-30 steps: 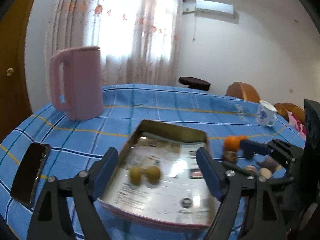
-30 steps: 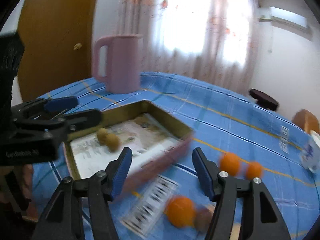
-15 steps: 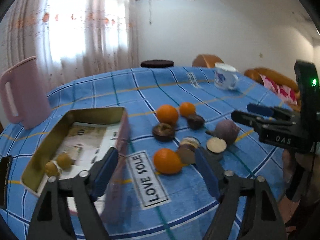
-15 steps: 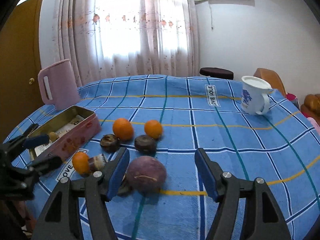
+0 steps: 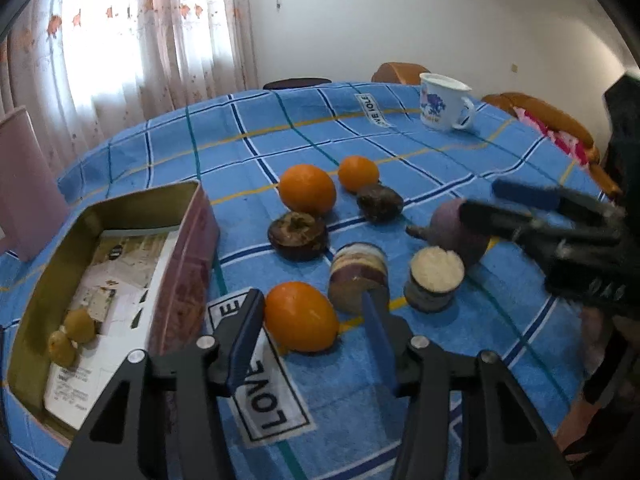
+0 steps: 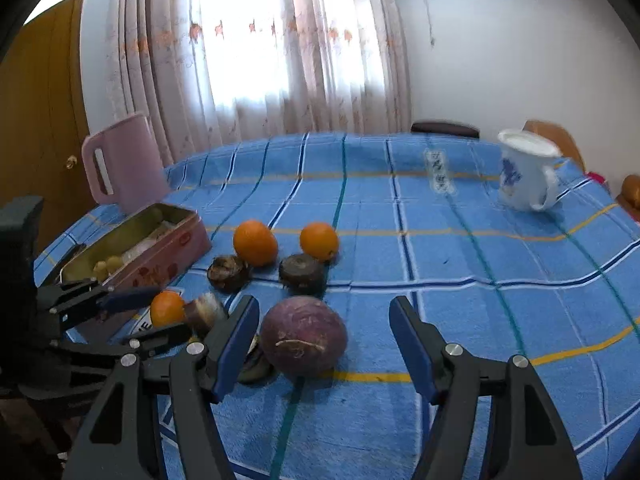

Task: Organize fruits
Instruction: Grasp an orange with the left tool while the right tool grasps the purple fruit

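The pink tin (image 5: pixel 176 264) lies at nine o'clock, long axis running from seven toward twelve. The left gripper (image 5: pixel 312 332), jaws wide, brackets the nearest orange (image 5: pixel 301 317) untouched. The right gripper (image 6: pixel 324 344) gapes around a purple fruit (image 6: pixel 304 336).

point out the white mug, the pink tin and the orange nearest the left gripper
white mug (image 6: pixel 524 176), right wrist view, on its printed side.
pink tin (image 5: pixel 182 258), left wrist view, on its outer wall.
nearest orange (image 5: pixel 301 317), left wrist view, on its middle.
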